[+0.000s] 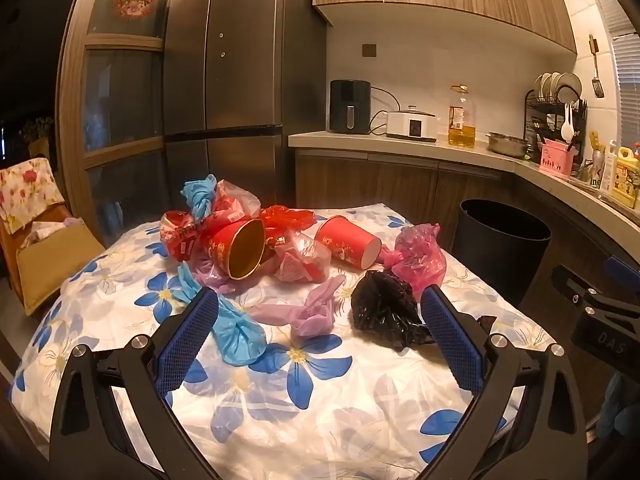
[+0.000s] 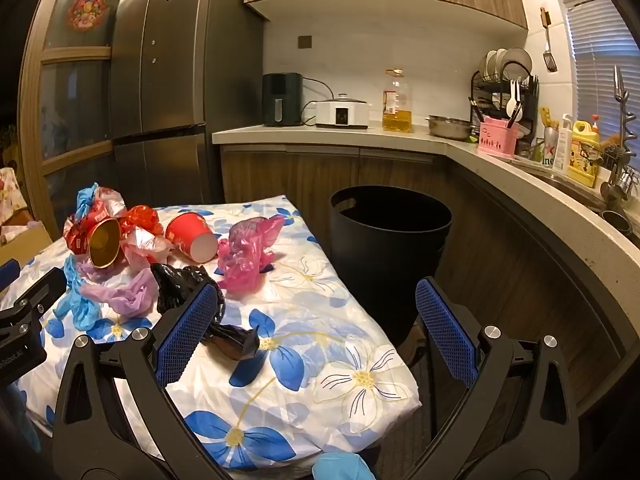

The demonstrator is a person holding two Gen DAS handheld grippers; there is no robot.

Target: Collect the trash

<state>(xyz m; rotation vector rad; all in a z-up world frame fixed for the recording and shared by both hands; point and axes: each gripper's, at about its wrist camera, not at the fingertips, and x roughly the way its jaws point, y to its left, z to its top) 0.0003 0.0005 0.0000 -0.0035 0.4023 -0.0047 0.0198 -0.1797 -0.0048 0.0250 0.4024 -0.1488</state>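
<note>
Trash lies heaped on a table with a blue-flowered cloth [image 1: 304, 396]: two red paper cups [image 1: 240, 252] [image 1: 350, 246] on their sides, red wrappers [image 1: 180, 236], and crumpled blue [image 1: 236, 332], purple [image 1: 308, 312], pink [image 1: 420, 258] and black [image 1: 384, 312] plastic bags. A black bin [image 1: 500, 252] [image 2: 390, 248] stands on the floor at the table's right. My left gripper [image 1: 320, 304] hovers open over the near cloth, short of the purple bag. My right gripper [image 2: 316, 300] is open above the table's right edge, its left finger [image 2: 188, 328] beside the black bag [image 2: 188, 284], nothing held.
A dark fridge [image 1: 240, 60] stands behind the table. The L-shaped counter [image 2: 520, 184] carries an air fryer [image 2: 282, 98], a cooker, an oil bottle [image 2: 397, 102], a dish rack and bottles. A chair with a floral cover [image 1: 32, 216] sits at the left.
</note>
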